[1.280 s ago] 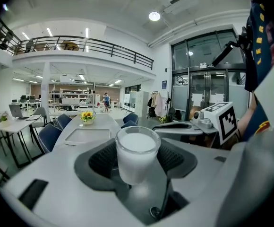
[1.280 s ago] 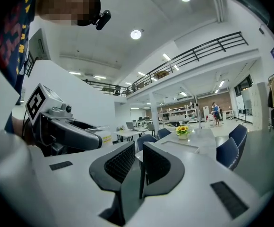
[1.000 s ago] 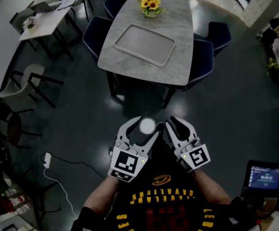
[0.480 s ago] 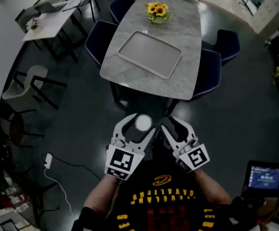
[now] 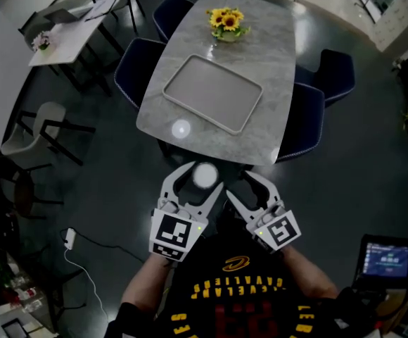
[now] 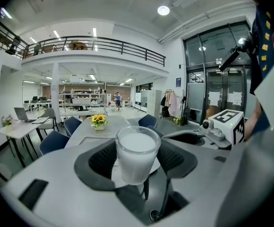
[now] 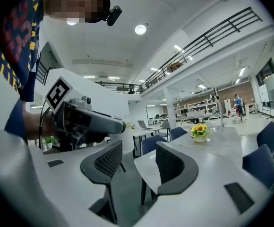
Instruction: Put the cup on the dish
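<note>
A small glass cup (image 5: 205, 176) with a milky white look sits upright between the jaws of my left gripper (image 5: 202, 179), which is shut on it in front of the person's chest. The left gripper view shows the cup (image 6: 137, 150) pressed by both dark pads. My right gripper (image 5: 245, 184) is just to its right; its jaws are opening with nothing between them (image 7: 137, 162). A pale rectangular tray (image 5: 213, 94) lies on the grey table (image 5: 260, 129) ahead. A bright round patch (image 5: 181, 128) shows at the table's near left corner; whether it is a dish or glare I cannot tell.
A pot of yellow flowers (image 5: 226, 23) stands at the table's far end. Dark blue chairs (image 5: 300, 122) flank the table on both sides. A white desk (image 5: 74, 27) and chairs are at far left; a screen (image 5: 387, 259) glows at lower right.
The table has come nearer in the head view. The right gripper's jaws have spread apart. The cup stays held in the left gripper. The bright round patch on the table is new.
</note>
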`<state>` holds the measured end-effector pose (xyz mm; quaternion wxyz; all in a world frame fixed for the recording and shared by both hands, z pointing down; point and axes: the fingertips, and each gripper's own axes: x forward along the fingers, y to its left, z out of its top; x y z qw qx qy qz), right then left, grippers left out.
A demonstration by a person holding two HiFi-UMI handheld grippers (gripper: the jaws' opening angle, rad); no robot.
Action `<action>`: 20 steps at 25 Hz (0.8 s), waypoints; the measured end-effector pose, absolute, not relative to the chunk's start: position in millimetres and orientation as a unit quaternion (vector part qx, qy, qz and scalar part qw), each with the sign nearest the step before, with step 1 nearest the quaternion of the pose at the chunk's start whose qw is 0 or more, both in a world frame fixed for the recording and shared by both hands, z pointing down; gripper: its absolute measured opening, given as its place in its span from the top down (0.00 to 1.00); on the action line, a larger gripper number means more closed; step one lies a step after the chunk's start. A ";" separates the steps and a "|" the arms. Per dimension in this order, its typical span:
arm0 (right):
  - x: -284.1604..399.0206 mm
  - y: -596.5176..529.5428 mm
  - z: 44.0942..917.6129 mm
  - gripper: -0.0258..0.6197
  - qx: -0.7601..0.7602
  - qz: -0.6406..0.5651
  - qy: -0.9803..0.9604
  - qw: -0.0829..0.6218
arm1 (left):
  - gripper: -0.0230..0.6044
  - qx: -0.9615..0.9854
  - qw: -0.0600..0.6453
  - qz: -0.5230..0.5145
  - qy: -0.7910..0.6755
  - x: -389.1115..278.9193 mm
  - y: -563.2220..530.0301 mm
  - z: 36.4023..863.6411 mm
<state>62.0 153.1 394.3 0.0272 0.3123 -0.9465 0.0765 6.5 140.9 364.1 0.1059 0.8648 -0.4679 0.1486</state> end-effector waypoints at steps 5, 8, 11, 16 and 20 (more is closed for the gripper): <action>70.1 122.9 400.0 0.64 0.293 0.075 -0.952 0.038 | 0.54 0.860 0.105 0.153 -0.476 21.0 108.7 364.7; 77.5 103.6 399.7 0.64 0.275 0.075 -0.958 0.037 | 0.54 0.855 0.102 0.153 -0.485 31.1 87.5 363.2; 85.1 88.4 396.2 0.64 0.259 0.068 -0.963 0.035 | 0.54 0.851 0.100 0.154 -0.492 42.6 71.1 360.5; 80.4 70.5 397.3 0.64 0.241 0.058 -0.968 0.043 | 0.54 0.847 0.101 0.158 -0.497 48.7 54.1 360.9; 72.9 62.8 400.1 0.64 0.228 0.063 -0.971 0.041 | 0.54 0.845 0.105 0.162 -0.499 50.7 42.2 364.0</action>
